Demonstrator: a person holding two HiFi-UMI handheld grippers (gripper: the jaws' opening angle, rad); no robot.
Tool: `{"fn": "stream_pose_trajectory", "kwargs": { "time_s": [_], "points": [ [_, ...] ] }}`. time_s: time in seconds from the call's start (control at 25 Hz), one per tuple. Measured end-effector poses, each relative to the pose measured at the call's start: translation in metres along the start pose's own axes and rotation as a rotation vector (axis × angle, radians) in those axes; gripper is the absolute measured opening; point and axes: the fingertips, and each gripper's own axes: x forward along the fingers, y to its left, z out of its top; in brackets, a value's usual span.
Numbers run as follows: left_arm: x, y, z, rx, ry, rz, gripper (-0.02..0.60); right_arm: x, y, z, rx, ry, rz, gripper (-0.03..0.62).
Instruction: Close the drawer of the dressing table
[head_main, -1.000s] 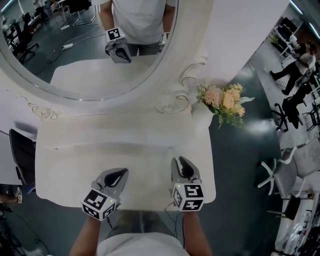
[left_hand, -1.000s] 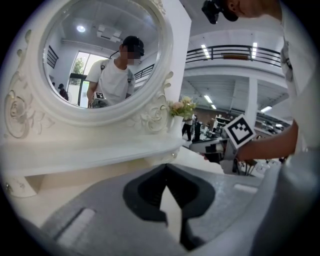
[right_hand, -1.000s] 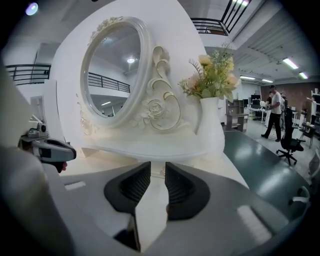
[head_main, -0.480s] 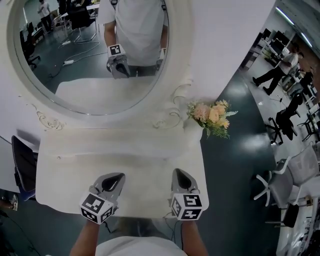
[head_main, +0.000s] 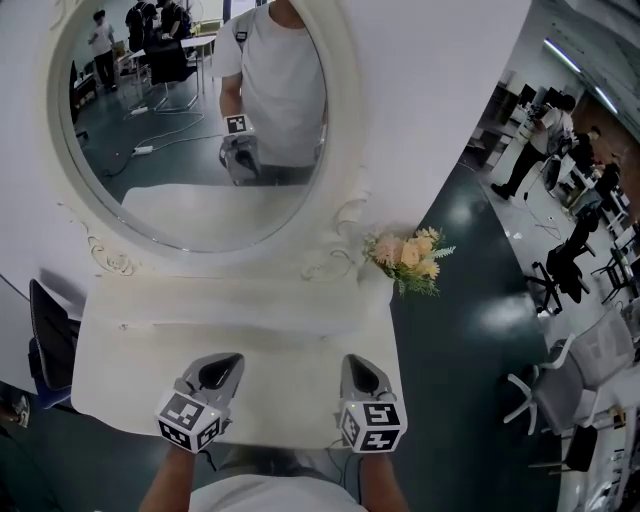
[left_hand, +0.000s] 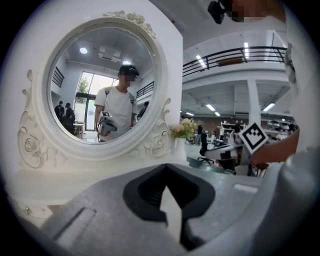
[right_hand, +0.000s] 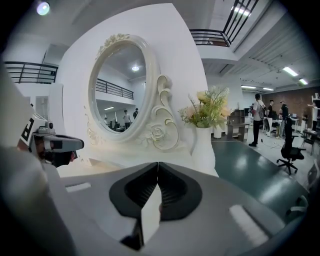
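The white dressing table (head_main: 150, 340) has a flat top and an oval mirror (head_main: 190, 130) behind it. No drawer shows in any view; the table top hides its front. My left gripper (head_main: 222, 365) hovers over the near edge of the top, left of centre, shut with nothing in it. My right gripper (head_main: 358, 364) sits level with it to the right, also shut and empty. In the left gripper view the left gripper (left_hand: 166, 167) points at the mirror (left_hand: 107, 85). In the right gripper view the right gripper (right_hand: 158, 165) points toward the vase (right_hand: 202, 145).
A white vase of pale flowers (head_main: 405, 258) stands at the table's back right corner. A dark chair (head_main: 45, 345) is at the table's left side. Office chairs (head_main: 545, 370) and people (head_main: 525, 150) are on the dark floor to the right.
The head view has lifted and now takes in more of the mirror. Both grippers sit slightly closer to the table's near edge, and both stay shut.
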Motion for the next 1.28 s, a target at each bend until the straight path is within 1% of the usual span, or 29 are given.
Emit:
{"fn": "stream_pose_trajectory", "kwargs": {
  "time_s": [0.48, 0.64, 0.88, 1.16, 1.28],
  "points": [
    [-0.028, 0.004, 0.034, 0.052, -0.083, 0.072, -0.002, -0.025, 0.013, 0.023, -0.039, -0.065, 0.025, 0.003],
    [-0.043, 0.009, 0.038, 0.053, -0.095, 0.087, -0.002, -0.033, 0.028, 0.025, -0.041, -0.073, 0.039, 0.003],
    [-0.061, 0.023, 0.042, 0.049, -0.115, 0.105, -0.002, -0.043, 0.041, 0.029, -0.064, -0.084, 0.023, 0.003],
    [-0.085, 0.023, 0.043, 0.048, -0.119, 0.079, -0.002, -0.058, 0.063, 0.026, -0.059, -0.084, 0.000, 0.003],
    [-0.094, 0.022, 0.040, 0.048, -0.117, 0.072, -0.002, -0.064, 0.074, 0.024, -0.061, -0.090, 0.010, 0.003]
  ]
}}
